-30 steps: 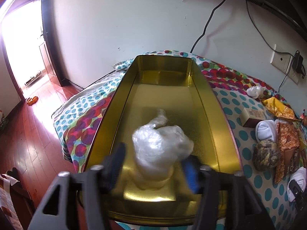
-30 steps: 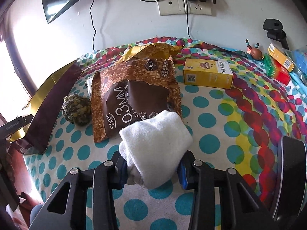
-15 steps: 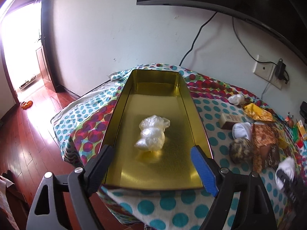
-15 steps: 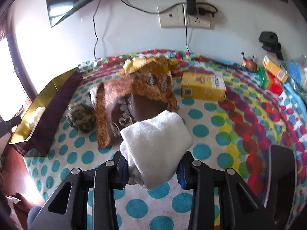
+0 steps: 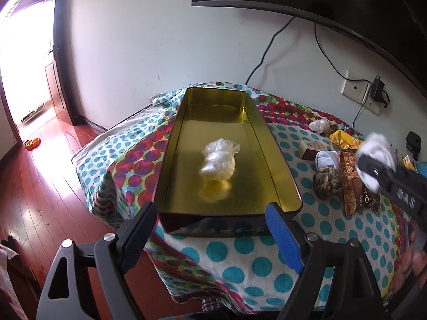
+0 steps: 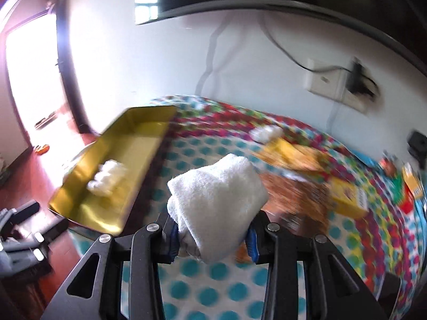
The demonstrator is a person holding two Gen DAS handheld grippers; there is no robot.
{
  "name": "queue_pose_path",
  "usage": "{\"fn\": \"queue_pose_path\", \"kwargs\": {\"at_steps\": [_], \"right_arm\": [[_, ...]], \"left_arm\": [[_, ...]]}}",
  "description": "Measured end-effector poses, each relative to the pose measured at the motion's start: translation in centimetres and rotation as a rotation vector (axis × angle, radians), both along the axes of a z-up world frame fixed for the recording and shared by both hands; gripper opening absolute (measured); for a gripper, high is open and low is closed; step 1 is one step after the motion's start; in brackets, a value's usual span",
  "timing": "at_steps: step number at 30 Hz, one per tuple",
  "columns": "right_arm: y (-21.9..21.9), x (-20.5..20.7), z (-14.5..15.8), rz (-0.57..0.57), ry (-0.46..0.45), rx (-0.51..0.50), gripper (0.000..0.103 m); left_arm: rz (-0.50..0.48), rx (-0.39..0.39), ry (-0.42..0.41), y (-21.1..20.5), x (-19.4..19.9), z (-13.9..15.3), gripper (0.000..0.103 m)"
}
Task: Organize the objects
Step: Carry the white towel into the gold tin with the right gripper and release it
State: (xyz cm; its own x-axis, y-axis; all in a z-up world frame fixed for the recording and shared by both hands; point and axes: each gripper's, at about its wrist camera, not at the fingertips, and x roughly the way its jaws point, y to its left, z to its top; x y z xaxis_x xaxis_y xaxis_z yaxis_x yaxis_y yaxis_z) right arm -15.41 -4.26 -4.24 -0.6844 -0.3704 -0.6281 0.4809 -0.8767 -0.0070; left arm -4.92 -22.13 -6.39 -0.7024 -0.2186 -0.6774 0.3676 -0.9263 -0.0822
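Note:
A long gold tin (image 5: 277, 170) lies on the dotted cloth, and a clear plastic bag bundle (image 5: 218, 162) rests in its middle. My left gripper (image 5: 210, 229) stands open just short of the tin's near end, nothing between its fingers. My right gripper (image 6: 210, 236) is shut on a folded white towel (image 6: 216, 197), lifted above the cloth to the right of the tin (image 6: 90, 184). In the left wrist view that towel (image 5: 379, 146) and the right gripper's black frame enter from the right edge.
Right of the tin lie a mottled ball (image 5: 327, 182), a white roll (image 5: 327, 158), brown snack packets (image 5: 352, 184), a small box (image 5: 311, 148) and a white wad (image 5: 320, 126). A yellow box (image 6: 349, 197) sits farther right. Wood floor (image 5: 40, 186) drops off left of the table.
My left gripper let go of the plastic bag, opened wide and drew back out of the tin. My right gripper lifted the towel off the cloth and swung left toward the tin.

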Motion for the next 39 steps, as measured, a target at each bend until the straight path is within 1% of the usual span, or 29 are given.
{"fn": "queue_pose_path", "kwargs": {"at_steps": [1, 8, 11, 15, 18, 21, 23, 25, 31, 34, 36, 38, 39], "right_arm": [[-0.9, 0.1, 0.2, 0.017, 0.001, 0.003, 0.036], [-10.9, -0.7, 1.6, 0.176, 0.013, 0.08, 0.036], [-13.9, -1.8, 1.3, 0.215, 0.013, 0.12, 0.036], [-17.6, -4.5, 0.3, 0.24, -0.032, 0.14, 0.037], [-19.7, -6.3, -0.8, 0.257, -0.06, 0.195, 0.037], [-20.8, -7.7, -1.8, 0.265, -0.091, 0.236, 0.037], [-21.0, -8.6, -2.2, 0.251, -0.107, 0.236, 0.038], [-21.2, -9.2, -2.8, 0.249, -0.145, 0.229, 0.038], [-21.5, -9.7, -4.2, 0.25, -0.164, 0.257, 0.039], [-21.6, -9.9, -4.7, 0.251, -0.173, 0.266, 0.045], [-21.5, -10.0, -4.8, 0.248, -0.176, 0.268, 0.046], [-21.3, -10.0, -4.5, 0.235, -0.169, 0.262, 0.046], [-21.2, -10.1, -4.2, 0.231, -0.164, 0.257, 0.05]], "left_arm": [[0.002, 0.006, 0.0, -0.2, 0.2, 0.0, 0.086], [0.027, 0.071, 0.018, -1.9, 1.8, -0.3, 0.086], [0.044, 0.062, 0.039, -2.2, 2.6, -0.3, 0.086], [0.041, 0.098, 0.038, -2.8, 2.7, -0.7, 0.086], [0.032, 0.098, 0.032, -2.9, 2.5, -0.9, 0.086], [0.043, 0.089, 0.036, -3.1, 2.4, -1.0, 0.086], [0.049, 0.085, 0.028, -3.3, 2.3, -1.4, 0.086], [0.046, 0.096, 0.015, -3.5, 2.1, -1.8, 0.086], [0.049, 0.089, 0.013, -3.3, 2.1, -1.9, 0.086], [0.045, 0.086, 0.015, -3.1, 2.1, -1.9, 0.086], [0.042, 0.088, 0.013, -3.1, 2.2, -2.0, 0.086], [0.046, 0.089, 0.016, -3.2, 2.2, -1.9, 0.086], [0.048, 0.085, 0.016, -3.2, 2.2, -2.0, 0.086]]}}
